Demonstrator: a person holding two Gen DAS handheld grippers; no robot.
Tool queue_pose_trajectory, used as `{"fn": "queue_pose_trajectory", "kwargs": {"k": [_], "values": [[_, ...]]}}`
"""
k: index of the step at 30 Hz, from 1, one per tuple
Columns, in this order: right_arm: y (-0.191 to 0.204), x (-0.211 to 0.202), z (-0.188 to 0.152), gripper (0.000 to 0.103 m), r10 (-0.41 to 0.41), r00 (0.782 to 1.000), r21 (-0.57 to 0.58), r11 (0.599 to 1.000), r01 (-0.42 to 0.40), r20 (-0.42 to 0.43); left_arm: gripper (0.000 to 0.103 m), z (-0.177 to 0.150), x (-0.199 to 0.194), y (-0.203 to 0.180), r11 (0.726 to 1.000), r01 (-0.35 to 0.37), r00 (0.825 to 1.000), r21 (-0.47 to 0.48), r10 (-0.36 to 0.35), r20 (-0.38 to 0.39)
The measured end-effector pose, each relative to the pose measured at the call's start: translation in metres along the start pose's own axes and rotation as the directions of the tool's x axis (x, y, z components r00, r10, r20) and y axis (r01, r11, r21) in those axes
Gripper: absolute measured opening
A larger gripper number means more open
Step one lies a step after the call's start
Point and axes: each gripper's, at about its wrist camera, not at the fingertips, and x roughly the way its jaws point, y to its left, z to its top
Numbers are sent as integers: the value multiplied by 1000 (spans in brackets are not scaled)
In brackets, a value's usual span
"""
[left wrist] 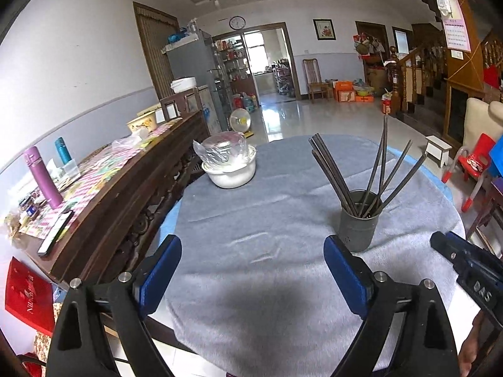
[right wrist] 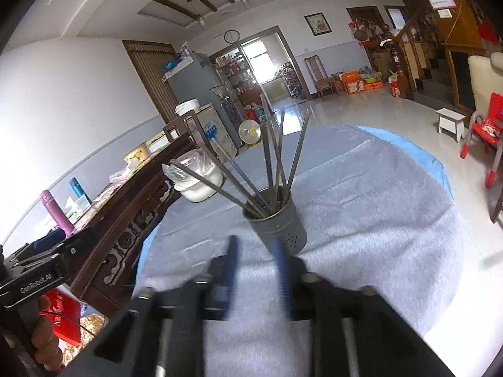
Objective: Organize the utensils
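Observation:
A grey metal holder stands on the round table's grey cloth with several dark chopsticks fanned out of it. My left gripper hovers near the table's front, open, nothing between its blue pads; the holder is just beyond its right finger. In the right wrist view the same holder with its chopsticks sits just ahead of my right gripper. Its blue fingers are blurred and stand apart, nothing between them. The right gripper's tip shows at the left view's right edge.
A white bowl with a plastic-wrapped metal dish sits at the table's far left. A dark wooden sideboard with flasks, a phone and papers runs along the left. A hand holds the left gripper's handle. A white stool and a red chair stand on the floor.

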Motion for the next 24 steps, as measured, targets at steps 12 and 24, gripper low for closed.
{"fn": "queue_pose_trajectory", "kwargs": {"k": [12,24], "values": [[22,-50,-11,70,-65,994,-58,996,70,90,93,-5,-40,16,998,-53,997,-19,54,53],[46,-71,-23,70,-89,991,-101,990,99,96,96,-15,-46,40,993,-114,991,-34,116,60]]}}
